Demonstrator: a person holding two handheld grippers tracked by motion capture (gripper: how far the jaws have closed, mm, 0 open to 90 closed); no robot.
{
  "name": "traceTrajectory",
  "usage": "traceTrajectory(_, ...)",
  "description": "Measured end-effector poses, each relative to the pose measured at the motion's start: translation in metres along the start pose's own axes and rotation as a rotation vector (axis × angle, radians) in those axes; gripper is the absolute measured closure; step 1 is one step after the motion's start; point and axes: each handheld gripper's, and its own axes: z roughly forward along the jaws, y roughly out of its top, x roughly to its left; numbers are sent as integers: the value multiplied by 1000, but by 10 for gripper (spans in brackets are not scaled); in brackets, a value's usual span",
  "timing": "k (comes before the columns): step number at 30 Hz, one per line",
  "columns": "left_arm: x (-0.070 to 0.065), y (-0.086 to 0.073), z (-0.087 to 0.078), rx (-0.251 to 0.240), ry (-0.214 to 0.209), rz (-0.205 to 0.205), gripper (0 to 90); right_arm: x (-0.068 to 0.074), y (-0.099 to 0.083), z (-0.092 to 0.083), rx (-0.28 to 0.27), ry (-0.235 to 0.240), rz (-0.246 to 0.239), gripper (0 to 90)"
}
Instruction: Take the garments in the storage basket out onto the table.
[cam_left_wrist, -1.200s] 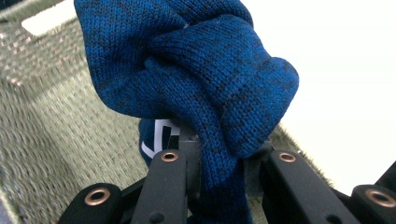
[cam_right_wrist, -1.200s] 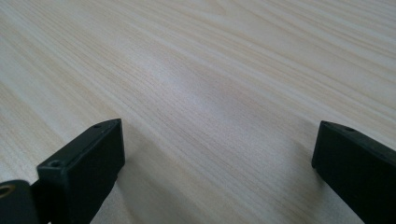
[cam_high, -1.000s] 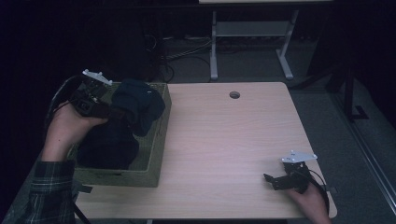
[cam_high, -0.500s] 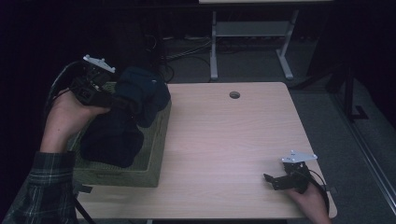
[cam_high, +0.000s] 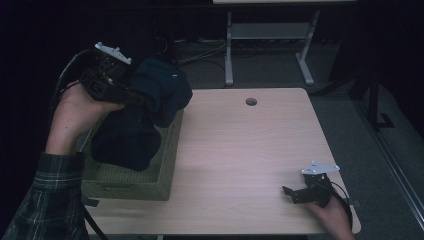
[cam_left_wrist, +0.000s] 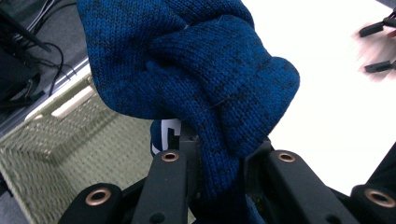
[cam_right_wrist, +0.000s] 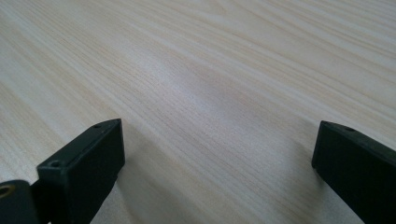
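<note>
Dim, shadowy high view; overexposed white table (cam_left_wrist: 336, 116) (blurred far corner) by knitwear.

I work in what looks like a lab or office test room, dimly lit. My wooden desk (cam_high: 240, 150) has a round cable hole (cam_high: 251, 101) near its far edge, as office desks do. Beyond that edge stands a white metal table frame (cam_high: 270, 45), with loose cables (cam_high: 200, 52) on the grey carpeted floor (cam_high: 360, 130).
</note>
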Motion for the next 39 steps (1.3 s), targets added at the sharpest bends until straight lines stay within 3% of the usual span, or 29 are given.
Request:
traceTrajectory(23,-40,56,10,-15,-91,109,756,0,0,0,0,-1,-1,22)
traceTrajectory(39,-80,89,44,-10,-170,205,755,0,0,0,-1,-1,0,22)
